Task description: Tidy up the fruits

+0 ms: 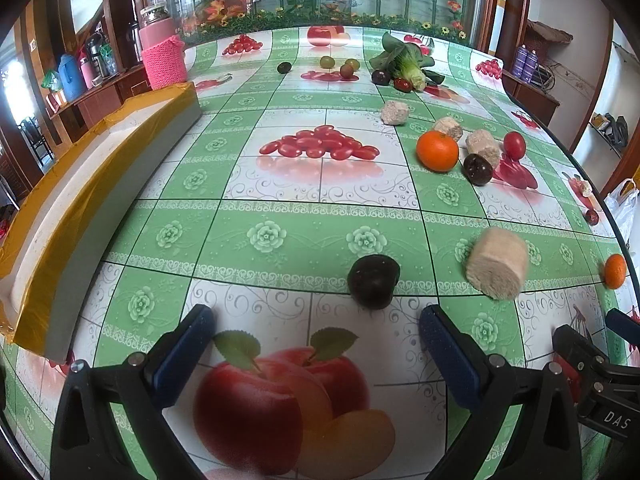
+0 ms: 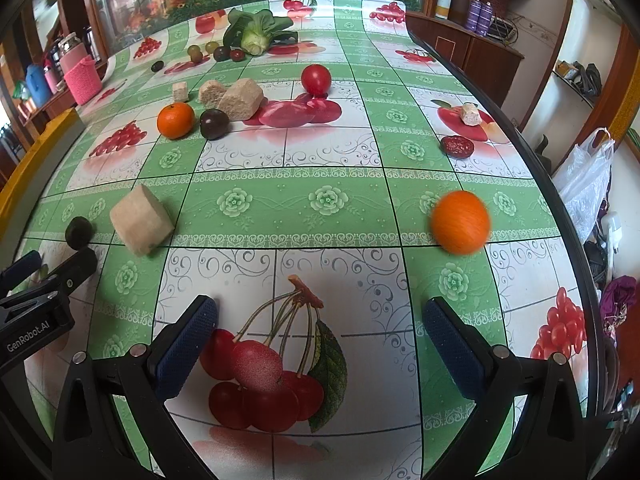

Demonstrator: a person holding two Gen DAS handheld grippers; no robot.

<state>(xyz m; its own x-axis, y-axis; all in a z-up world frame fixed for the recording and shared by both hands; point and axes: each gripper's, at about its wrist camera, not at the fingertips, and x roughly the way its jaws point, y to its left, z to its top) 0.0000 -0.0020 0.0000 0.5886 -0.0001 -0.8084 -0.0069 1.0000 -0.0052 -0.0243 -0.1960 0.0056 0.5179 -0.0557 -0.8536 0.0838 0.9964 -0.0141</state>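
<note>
My left gripper (image 1: 318, 330) is open and empty, low over the table, with a dark plum (image 1: 373, 281) just ahead between its fingers. A beige block (image 1: 496, 264) lies to the plum's right. My right gripper (image 2: 320, 320) is open and empty. An orange (image 2: 460, 222) lies ahead of its right finger and looks blurred. The same beige block (image 2: 140, 220) and dark plum (image 2: 79, 232) show at the left of the right wrist view. Farther off lie another orange (image 1: 437, 150), a dark plum (image 1: 477, 169) and a red tomato (image 1: 514, 145).
A long box with gold tape edges (image 1: 100, 184) stands along the table's left side. A pink jar (image 1: 162, 54) stands behind it. Bok choy (image 1: 404, 62), small fruits (image 1: 346, 68) and more beige blocks (image 1: 395, 112) lie at the back. The table edge (image 2: 568, 208) curves on the right.
</note>
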